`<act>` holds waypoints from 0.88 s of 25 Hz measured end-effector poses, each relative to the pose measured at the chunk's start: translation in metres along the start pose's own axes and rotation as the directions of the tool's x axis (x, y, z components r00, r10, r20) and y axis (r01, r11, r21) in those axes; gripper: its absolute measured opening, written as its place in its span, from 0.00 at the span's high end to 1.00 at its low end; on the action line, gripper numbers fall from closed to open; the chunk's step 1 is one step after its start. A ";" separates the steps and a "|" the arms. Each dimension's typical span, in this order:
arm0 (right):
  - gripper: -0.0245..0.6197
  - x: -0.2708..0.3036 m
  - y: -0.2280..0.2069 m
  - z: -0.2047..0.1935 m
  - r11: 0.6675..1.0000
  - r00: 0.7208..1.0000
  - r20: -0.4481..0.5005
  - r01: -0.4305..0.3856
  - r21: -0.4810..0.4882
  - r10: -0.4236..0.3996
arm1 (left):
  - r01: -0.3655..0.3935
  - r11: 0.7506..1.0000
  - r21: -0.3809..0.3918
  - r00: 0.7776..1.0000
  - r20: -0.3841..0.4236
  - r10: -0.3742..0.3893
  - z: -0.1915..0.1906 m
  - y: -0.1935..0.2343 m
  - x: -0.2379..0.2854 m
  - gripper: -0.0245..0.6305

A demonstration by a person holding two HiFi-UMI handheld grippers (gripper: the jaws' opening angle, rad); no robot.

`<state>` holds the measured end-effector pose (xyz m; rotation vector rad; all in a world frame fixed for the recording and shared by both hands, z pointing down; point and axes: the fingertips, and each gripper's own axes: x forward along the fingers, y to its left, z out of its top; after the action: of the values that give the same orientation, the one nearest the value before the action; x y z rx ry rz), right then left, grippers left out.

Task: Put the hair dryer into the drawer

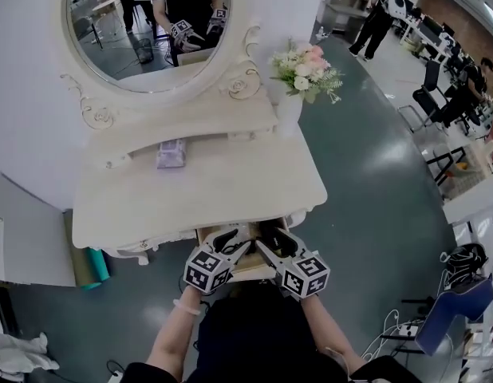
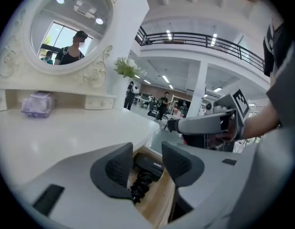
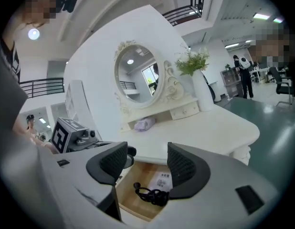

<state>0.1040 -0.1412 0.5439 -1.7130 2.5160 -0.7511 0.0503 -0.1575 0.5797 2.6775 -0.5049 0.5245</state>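
The hair dryer (image 2: 150, 165) is black, with small pale print on its body. It lies inside the open drawer (image 3: 133, 185), resting on the drawer floor. Its black cord (image 3: 150, 194) is bunched in a loose tangle right against it. The drawer stands pulled out from under the front edge of the white desk (image 1: 191, 190). Its inside is pale bare wood, and a white printed slip (image 3: 163, 179) lies on its floor just beside the cord.

The person is wearing a black top (image 1: 254, 333) and a pale band (image 1: 187, 307) around the left wrist. The left gripper (image 1: 230, 242) and right gripper (image 1: 277, 244) are showing light grey shells, dark ribbed pads (image 2: 120, 168) and black-and-white marker cubes (image 1: 208, 270).
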 end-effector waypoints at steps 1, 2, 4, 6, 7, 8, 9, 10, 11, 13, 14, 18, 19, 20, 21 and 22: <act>0.54 -0.002 0.006 0.005 1.000 1.000 0.022 -0.018 -0.008 0.018 | -0.009 1.000 -0.005 0.999 0.031 0.009 0.009 -0.002 -0.005 0.64; 0.56 -0.004 0.012 0.010 0.999 0.998 0.044 -0.040 -0.010 0.040 | -0.020 1.000 -0.006 0.998 0.065 0.021 0.019 -0.004 -0.010 0.64; 0.59 -0.008 0.023 0.021 0.996 0.993 0.088 -0.085 -0.004 0.085 | -0.054 0.999 -0.005 0.989 0.134 0.054 0.037 -0.006 -0.022 0.71; 0.64 -0.010 0.030 0.032 0.994 0.985 0.130 -0.112 0.003 0.110 | -0.082 0.997 -0.009 0.979 0.189 0.083 0.052 -0.007 -0.033 0.74; 0.68 -0.011 0.033 0.038 0.993 0.982 0.151 -0.114 0.003 0.112 | -0.094 0.995 -0.009 0.974 0.208 0.094 0.057 -0.008 -0.037 0.74; 0.72 -0.013 0.036 0.044 0.994 0.979 0.172 -0.110 0.001 0.108 | -0.108 0.994 -0.007 0.969 0.224 0.107 0.060 -0.009 -0.042 0.77; 0.75 -0.015 0.038 0.048 0.995 0.976 0.193 -0.102 -0.003 0.101 | -0.123 0.992 -0.005 0.964 0.236 0.121 0.062 -0.009 -0.046 0.82; 0.77 -0.017 0.040 0.053 0.996 0.972 0.214 -0.095 -0.004 0.093 | -0.134 0.991 -0.008 0.960 0.246 0.132 0.064 -0.010 -0.050 0.84; 0.78 -0.020 0.042 0.056 0.996 0.968 0.234 -0.089 0.001 0.087 | -0.140 0.990 -0.016 0.957 0.255 0.139 0.065 -0.012 -0.052 0.87; 0.81 -0.024 0.043 0.059 0.996 0.960 0.268 -0.085 0.030 0.074 | -0.137 0.990 -0.043 0.950 0.276 0.143 0.067 -0.016 -0.055 0.91; 0.83 -0.026 0.043 0.059 0.995 0.958 0.281 -0.082 0.050 0.065 | -0.135 0.989 -0.053 0.946 0.289 0.145 0.068 -0.018 -0.057 0.93; 0.94 -0.033 0.048 0.050 0.994 0.955 0.295 -0.058 0.089 0.030 | -0.167 0.986 -0.030 0.931 0.324 0.168 0.070 -0.028 -0.066 0.94; 0.94 -0.034 0.051 0.048 0.995 0.955 0.295 -0.059 0.083 0.032 | -0.173 0.985 -0.017 0.930 0.327 0.169 0.069 -0.031 -0.068 0.94; 0.94 -0.035 0.055 0.047 0.996 0.955 0.295 -0.062 0.071 0.038 | -0.173 0.985 -0.007 0.931 0.326 0.166 0.068 -0.035 -0.069 0.94; 0.94 -0.036 0.058 0.046 0.997 0.954 0.296 -0.062 0.055 0.043 | -0.170 0.985 0.000 0.932 0.324 0.161 0.065 -0.039 -0.070 0.94; 0.94 -0.037 0.062 0.046 0.998 0.954 0.297 -0.057 0.035 0.044 | -0.168 0.986 0.004 0.933 0.323 0.158 0.063 -0.043 -0.072 0.94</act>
<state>0.0770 -0.1081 0.4700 -1.6035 2.3139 -0.4969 0.0234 -0.1266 0.4835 2.7794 -0.8220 0.1351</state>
